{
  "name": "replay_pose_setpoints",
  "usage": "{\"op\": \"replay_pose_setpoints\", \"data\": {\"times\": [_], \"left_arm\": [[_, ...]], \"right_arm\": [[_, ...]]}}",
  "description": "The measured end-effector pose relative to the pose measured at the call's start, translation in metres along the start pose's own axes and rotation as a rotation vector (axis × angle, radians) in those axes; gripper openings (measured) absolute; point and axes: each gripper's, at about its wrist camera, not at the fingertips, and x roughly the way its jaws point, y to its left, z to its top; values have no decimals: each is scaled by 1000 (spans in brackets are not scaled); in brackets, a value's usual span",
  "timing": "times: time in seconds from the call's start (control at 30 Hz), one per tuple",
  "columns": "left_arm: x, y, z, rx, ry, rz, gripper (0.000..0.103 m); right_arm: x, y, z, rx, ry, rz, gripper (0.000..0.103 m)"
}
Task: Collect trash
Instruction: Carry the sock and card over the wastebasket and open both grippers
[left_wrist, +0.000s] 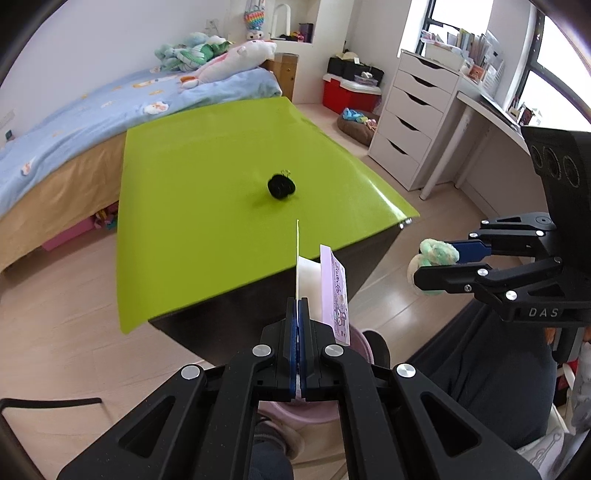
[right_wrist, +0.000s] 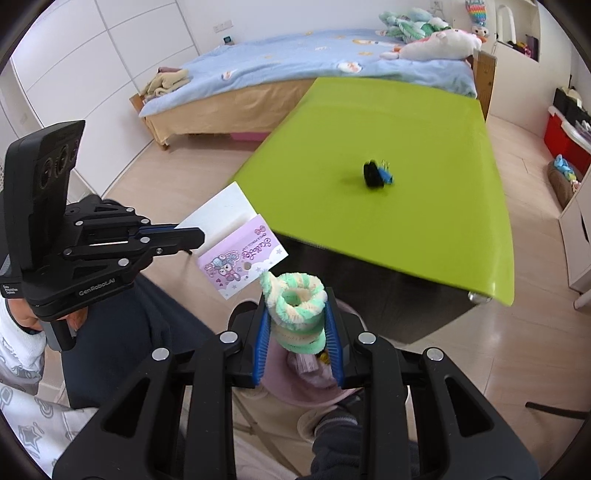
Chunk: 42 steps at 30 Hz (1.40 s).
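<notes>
Pink bin (right_wrist: 295, 384) mostly hidden behind gripper fingers; contents unclear. Black object on green table (left_wrist: 207, 206) blurred (left_wrist: 281, 186), unidentifiable. Card's (left_wrist: 336, 291) print too small.

- A lime-green worktop (left_wrist: 207, 177) is seen, glossy, with dark sides.
- A bed (right_wrist: 295, 62) with a light-blue patterned cover is placed just behind the worktop, on a wooden frame.
- Plush toys (left_wrist: 236, 59), one white and pink, others green, are piled at the head of the bed.
- A white chest of drawers (left_wrist: 410, 118) is set under a white desk by the window.
- A red storage box (left_wrist: 343, 94) with a white lid is kept on the floor near the wall.
- A brown pet cushion (left_wrist: 356, 127) with coloured items is laid on the wooden floor (left_wrist: 66, 295).
- White wardrobe panels (right_wrist: 74, 48) are seen along the wall.
</notes>
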Motion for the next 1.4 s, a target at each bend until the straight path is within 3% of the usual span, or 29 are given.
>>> {"op": "replay_pose_setpoints", "data": {"times": [0.27,0.57,0.6,0.63,0.7,0.8,1.13,1.23,1.3,1.37,1.4], "left_arm": [[-11,-4,-20,6,4,-18,0],[-14,-3,-16,17,-3,-17,0],[-14,-3,-16,18,-2,-18,0],[-13,-2,-16,19,0,-18,0],[-11,-2,-16,21,4,-17,0],[-10,-2,-17,23,12,-20,0],[0,-14,-18,65,54,-44,1],[5,-15,-18,66,66,-48,14],[8,-14,-18,61,68,-46,44],[6,-12,-18,44,43,-54,83],[5,-12,-18,42,28,-49,90]], "right_arm": [[9,9,-12,-19,33,15,27],[18,10,-10,-25,51,43,30],[20,9,-10,-25,55,45,37],[20,9,-10,-25,56,46,56],[20,7,-11,-18,51,42,75],[18,5,-12,1,45,31,90],[-10,-11,-15,53,-14,-25,96],[-14,-16,-16,65,-25,-28,97],[-16,-18,-18,72,-28,-29,98],[-16,-19,-19,77,-29,-28,98],[-17,-20,-20,79,-30,-28,98]]}}
